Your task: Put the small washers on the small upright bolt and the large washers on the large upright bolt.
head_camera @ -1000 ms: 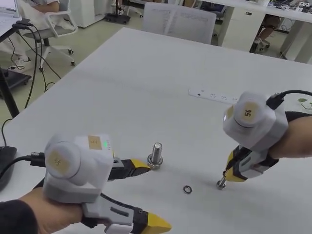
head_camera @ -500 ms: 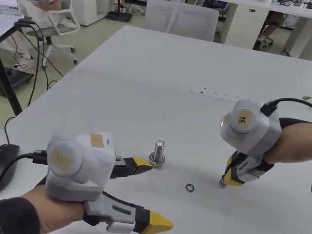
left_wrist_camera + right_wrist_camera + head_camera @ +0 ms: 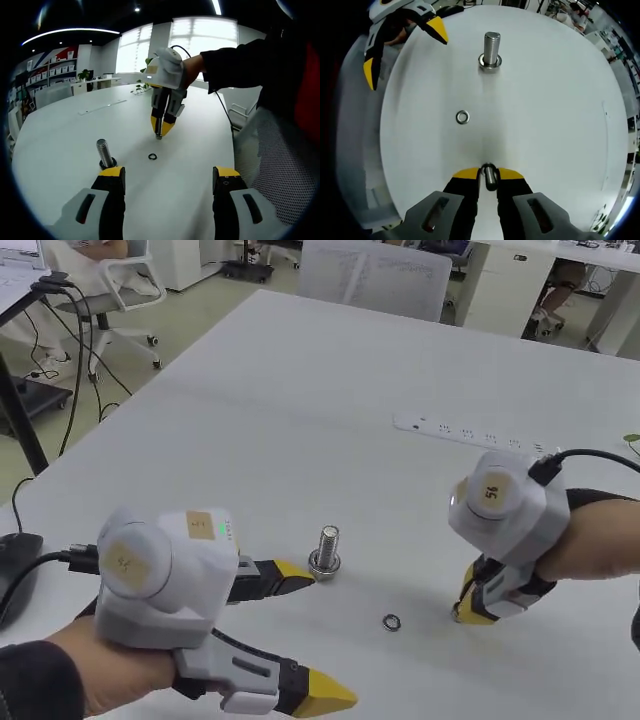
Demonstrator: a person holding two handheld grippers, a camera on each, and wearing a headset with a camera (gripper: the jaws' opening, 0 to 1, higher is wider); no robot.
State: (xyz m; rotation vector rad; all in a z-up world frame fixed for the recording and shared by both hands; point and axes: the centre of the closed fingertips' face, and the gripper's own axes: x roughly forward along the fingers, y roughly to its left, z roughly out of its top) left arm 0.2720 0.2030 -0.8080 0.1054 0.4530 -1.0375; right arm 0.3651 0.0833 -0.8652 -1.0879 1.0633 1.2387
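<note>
right tongs (image 3: 468,615) lowered onto bolt (image 3: 490,179), office table (image 3: 300,410)

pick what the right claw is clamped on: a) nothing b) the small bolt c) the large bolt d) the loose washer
B: in the right gripper view the right claw has its yellow tips shut around the small bolt, while the washer lies apart on the table and the large bolt stands farther off.
</note>
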